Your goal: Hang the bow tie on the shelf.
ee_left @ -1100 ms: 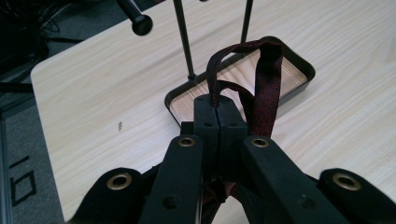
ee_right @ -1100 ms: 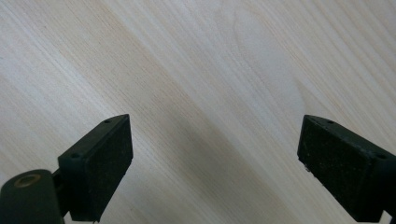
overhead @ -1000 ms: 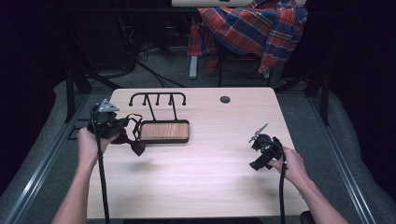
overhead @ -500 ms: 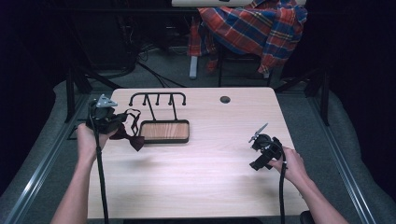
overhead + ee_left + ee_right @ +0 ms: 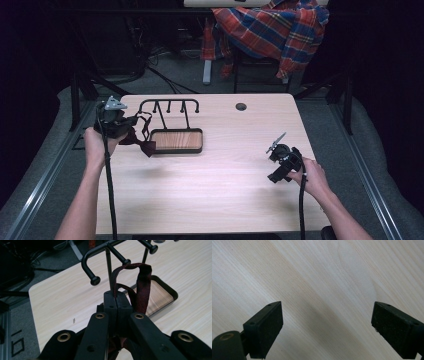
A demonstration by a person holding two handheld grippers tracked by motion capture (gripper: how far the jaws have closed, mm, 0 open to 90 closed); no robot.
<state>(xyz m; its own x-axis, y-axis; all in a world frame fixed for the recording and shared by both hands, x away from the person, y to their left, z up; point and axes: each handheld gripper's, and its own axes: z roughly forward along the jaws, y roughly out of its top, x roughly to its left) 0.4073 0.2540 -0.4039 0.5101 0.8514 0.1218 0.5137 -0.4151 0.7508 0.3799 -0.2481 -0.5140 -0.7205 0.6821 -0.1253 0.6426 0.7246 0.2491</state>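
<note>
The dark red bow tie [image 5: 142,144] hangs from my left gripper [image 5: 117,305]; my left jaws are squeezed tight on its thin strap, and the strap loops up in front of them. The bow part dangles just above the desk [image 5: 210,185], close to the left end of the little wooden tray [image 5: 176,140]; I think it is off the desk, but it is hard to be sure.

A moment ago my left hand [image 5: 97,145] was a bit lower and nearer to me; now it has gone up and toward the black rack [image 5: 167,106] with its row of pegs. In the left gripper view the nearest peg [image 5: 94,280] is just beside the loop of strap; so I think I am getting ready to hang the bow tie on a peg. The loop must open wide enough to slip over the round knob, or it may catch and slide off.

My right gripper [image 5: 278,159] rests far away on the right side of the desk; it has not moved; its jaws are wide apart with nothing between them, just bare wood.
</note>
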